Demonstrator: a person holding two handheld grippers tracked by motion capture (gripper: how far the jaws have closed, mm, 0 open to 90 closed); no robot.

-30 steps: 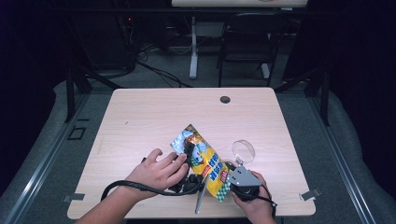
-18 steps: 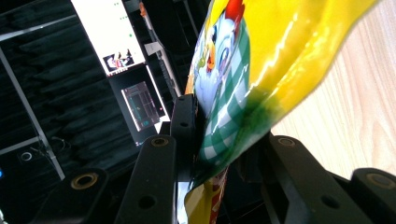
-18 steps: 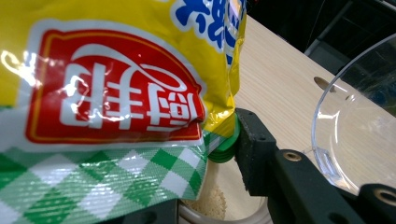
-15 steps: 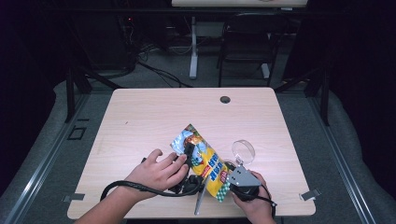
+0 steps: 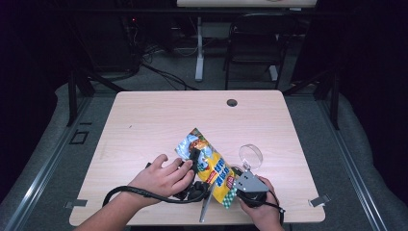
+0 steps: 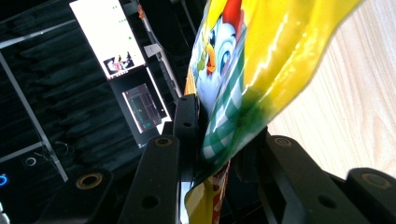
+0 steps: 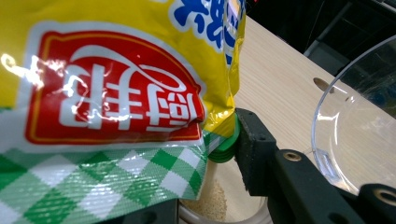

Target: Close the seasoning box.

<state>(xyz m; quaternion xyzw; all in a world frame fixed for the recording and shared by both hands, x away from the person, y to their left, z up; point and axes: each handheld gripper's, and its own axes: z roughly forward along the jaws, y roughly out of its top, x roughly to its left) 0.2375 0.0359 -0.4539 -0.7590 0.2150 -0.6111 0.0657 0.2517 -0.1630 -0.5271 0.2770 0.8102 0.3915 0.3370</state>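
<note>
The right tool (image 5: 236, 182), at the near edge of the counter (image 5: 144, 125), appears clamped on a green-lidded container (image 7: 224, 144) holding pale granules; its one visible jaw rests against the green lid, probably to keep the container steady. The yellow seasoning bag (image 5: 214, 168) hangs directly over that tool, its checked green end covering the container's mouth, so the contents would fall straight in.

The left tool (image 5: 194, 161) sits just across the bag. Its jaws have just been closing and now pinch the bag's glossy film (image 6: 243, 93) between them, holding it raised and tilted off the counter. The left hand (image 5: 161, 178) steers that angle.

Just beyond the right tool stands a clear plastic cup (image 5: 250, 156), apart from the bag and seemingly set aside.
</note>
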